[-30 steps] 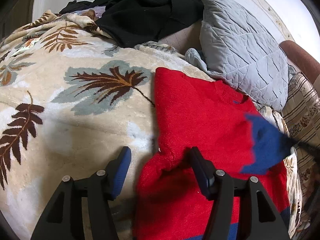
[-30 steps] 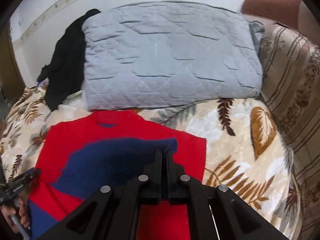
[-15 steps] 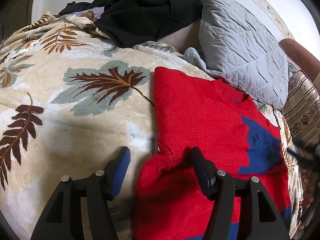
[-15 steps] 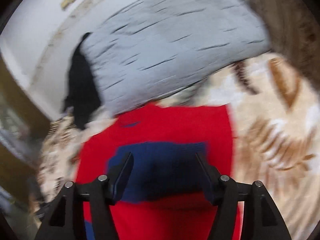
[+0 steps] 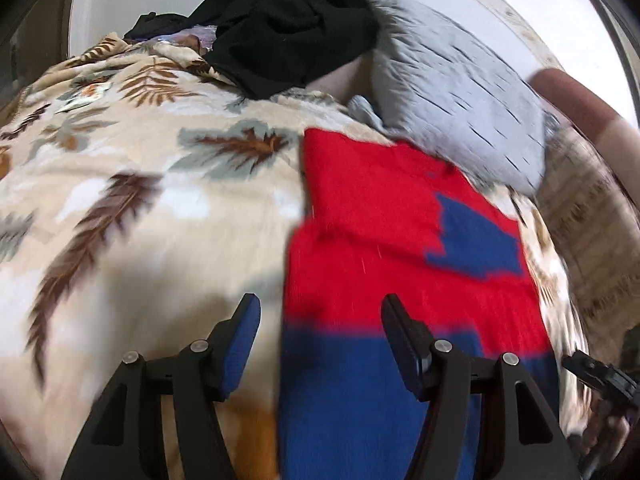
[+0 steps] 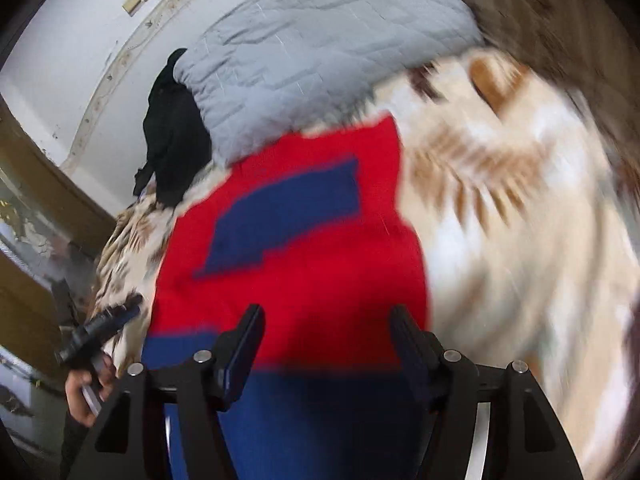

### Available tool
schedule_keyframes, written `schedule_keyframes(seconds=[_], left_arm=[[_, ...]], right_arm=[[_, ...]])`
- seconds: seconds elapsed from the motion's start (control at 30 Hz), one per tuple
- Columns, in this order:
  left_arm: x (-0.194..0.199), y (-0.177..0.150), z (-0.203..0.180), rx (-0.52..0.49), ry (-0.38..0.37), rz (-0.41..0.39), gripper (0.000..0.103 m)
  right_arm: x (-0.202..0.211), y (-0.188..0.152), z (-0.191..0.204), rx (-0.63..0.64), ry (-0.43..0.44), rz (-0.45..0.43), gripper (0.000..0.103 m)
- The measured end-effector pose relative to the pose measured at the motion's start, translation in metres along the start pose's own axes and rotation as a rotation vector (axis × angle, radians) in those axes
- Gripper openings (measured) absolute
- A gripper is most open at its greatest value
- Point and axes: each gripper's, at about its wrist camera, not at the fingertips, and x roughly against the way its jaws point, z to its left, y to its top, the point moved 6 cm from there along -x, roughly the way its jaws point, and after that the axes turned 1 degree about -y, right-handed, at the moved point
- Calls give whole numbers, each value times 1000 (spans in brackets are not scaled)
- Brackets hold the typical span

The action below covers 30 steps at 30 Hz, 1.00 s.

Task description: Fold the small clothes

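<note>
A small red sweater point(image 5: 372, 264) with a blue hem band lies flat on the leaf-print blanket point(image 5: 120, 208). Its blue-cuffed sleeve point(image 5: 476, 240) is folded across the chest; it also shows in the right wrist view point(image 6: 288, 216). My left gripper point(image 5: 320, 320) is open and empty above the sweater's left hem edge. My right gripper point(image 6: 326, 332) is open and empty above the sweater's right hem area point(image 6: 320, 412). The left gripper also shows in the right wrist view point(image 6: 100, 328). Both views are blurred.
A grey quilted pillow point(image 5: 452, 92) leans at the head of the bed behind the sweater. A black garment point(image 5: 288, 28) is heaped to its left. A striped cushion point(image 5: 592, 232) borders the right side. The white wall point(image 6: 72, 40) stands behind.
My right gripper opened and let go of the blue-cuffed sleeve, which now lies across the chest. Both grippers have pulled back toward the sweater's blue hem.
</note>
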Motion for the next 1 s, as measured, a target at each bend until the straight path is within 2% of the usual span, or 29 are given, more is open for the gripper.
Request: schedule_keyframes(seconds=[0.17,0.37,0.5,0.7,0.8,0.83,0.87,0.9,1.0], left_arm=[[47,-74,-3,-22,-9,69,64],[73,-135,-14,29,-60,130,64],[61,-154,-13,51,-49,183,64],[61,-159,-20,44,-36,179,64],[62,-161,-19,56,-34,175,63],[62,-161,-19,56,-34,175,58],[61,-162,-19,53,-25,181,47],[61,-162,-17,53,-10,187,42],[63,-162,-14,75,-21,194,17]], right_arm=[[33,-66,-35,-113,81,46,68],[43,-107,-27,-144,234,109,68],[37,-130,-26,-153,250,151,68],[37,-139,-14,-122,269,168,67],[33,-146,-13,-118,255,175,59],[32,-146,-12,-117,251,174,57],[32,-147,-13,-113,246,177,50],[30,-147,-14,-112,236,186,39],[28,-148,-15,-114,215,201,34]])
